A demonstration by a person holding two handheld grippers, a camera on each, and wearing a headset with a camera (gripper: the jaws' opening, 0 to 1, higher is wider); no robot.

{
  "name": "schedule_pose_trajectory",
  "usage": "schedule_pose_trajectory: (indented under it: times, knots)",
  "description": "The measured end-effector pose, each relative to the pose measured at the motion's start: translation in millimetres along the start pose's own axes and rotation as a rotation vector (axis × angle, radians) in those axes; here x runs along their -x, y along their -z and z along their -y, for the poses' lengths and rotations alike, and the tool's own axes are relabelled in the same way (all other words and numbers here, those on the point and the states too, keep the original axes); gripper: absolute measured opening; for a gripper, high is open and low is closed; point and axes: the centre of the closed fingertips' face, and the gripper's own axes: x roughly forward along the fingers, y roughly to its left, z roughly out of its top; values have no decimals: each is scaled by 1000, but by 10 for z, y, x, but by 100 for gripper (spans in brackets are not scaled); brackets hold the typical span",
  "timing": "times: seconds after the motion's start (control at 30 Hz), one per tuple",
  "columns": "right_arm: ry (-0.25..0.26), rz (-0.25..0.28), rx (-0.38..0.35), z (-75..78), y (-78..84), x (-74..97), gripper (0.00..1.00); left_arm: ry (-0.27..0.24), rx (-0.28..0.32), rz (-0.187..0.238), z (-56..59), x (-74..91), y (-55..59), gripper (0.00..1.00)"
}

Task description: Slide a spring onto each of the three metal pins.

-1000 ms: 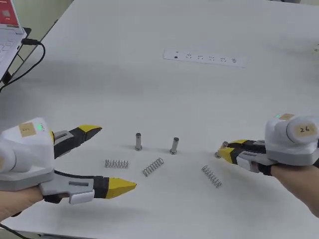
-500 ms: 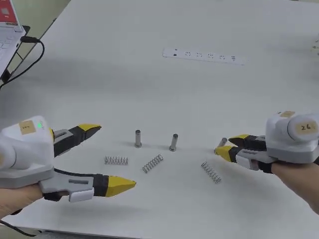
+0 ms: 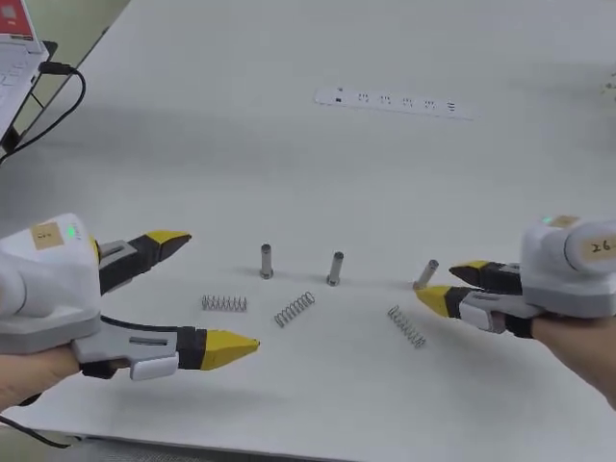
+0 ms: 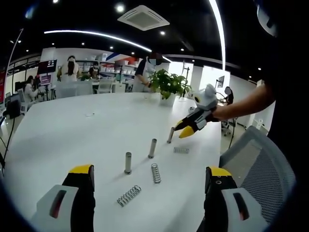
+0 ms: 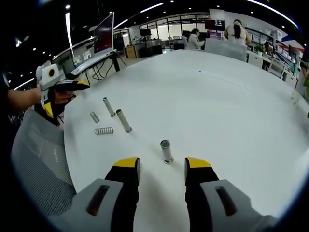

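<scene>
My left gripper hangs at the near left of the white table, released, with its yellow-tipped jaws spread wide and nothing between them. My right gripper is at the near right, low over the table, with its jaws parted a smaller way and gripping nothing.

The three pins stand in a row across the near middle of the table. The left pin and the middle pin are near each other. The right pin is set further off, just beyond the right gripper's tips. In the right gripper view that pin stands on its base just ahead of the gap between the two jaws, and neither jaw touches it.

All three springs lie flat on the table, a little nearer to me than the pins, and none is on a pin. The left spring lies just beyond the left gripper's near jaw tip. The middle spring lies slanted, in front of the gap between the left and middle pins. The right spring lies slanted just to the left of the right gripper.

A white power strip lies far across the table. At the far left edge there is a laptop with a black cable.
</scene>
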Motion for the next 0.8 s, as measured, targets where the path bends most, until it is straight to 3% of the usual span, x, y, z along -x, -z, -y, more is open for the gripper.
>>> schedule_pose_trajectory:
  times: [0.47, 0.8]
  knots:
    - [-13, -15, 5, -77, 95, 133, 31, -11, 10, 1, -44, 8, 15, 92]
    - [-70, -40, 42, -294, 161, 130, 27, -13, 13, 0, -42, 15, 35, 92]
